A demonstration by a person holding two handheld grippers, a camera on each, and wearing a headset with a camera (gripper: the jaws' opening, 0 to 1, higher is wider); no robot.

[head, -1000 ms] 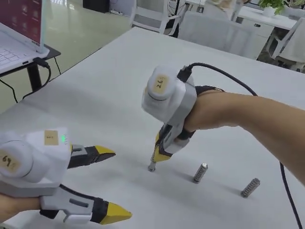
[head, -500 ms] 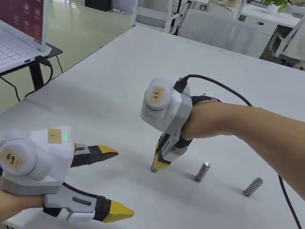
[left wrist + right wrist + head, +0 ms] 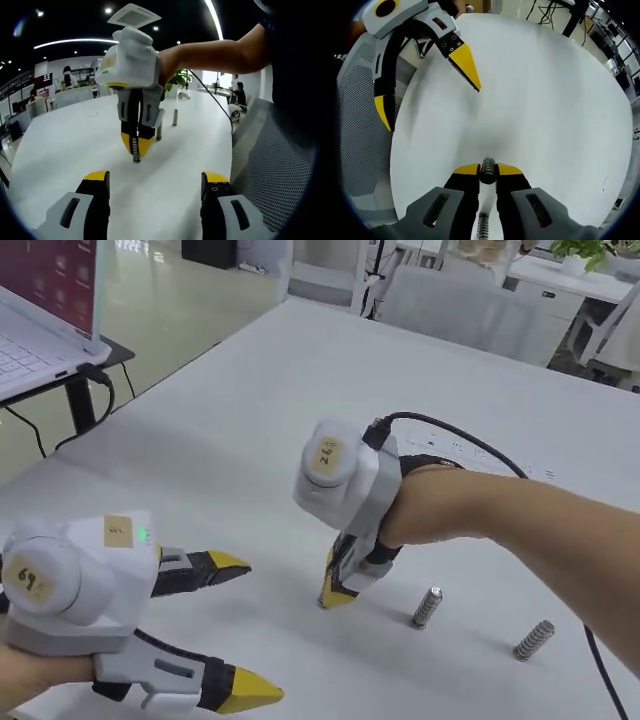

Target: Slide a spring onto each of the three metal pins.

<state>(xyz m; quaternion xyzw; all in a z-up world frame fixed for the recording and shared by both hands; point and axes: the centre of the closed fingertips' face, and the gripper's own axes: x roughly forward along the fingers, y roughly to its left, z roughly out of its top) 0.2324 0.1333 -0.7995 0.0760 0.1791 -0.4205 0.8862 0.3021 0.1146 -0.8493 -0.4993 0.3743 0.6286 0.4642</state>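
Right gripper view: spring [image 3: 488, 173] sits clamped between right tool [image 3: 488, 169] tips.

Left hand-held gripper [image 3: 250, 628] and right hand-held gripper [image 3: 335, 595]: white housings, black jaws, yellow tips. Each spring [image 3: 427, 607]: silver-grey, coil-ribbed. Surface [image 3: 250, 420]: plain white.

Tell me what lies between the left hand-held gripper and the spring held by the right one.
Bare white tabletop: in the left gripper view nothing sits between the open left hand-held gripper and the spring pinched by the right hand-held gripper.
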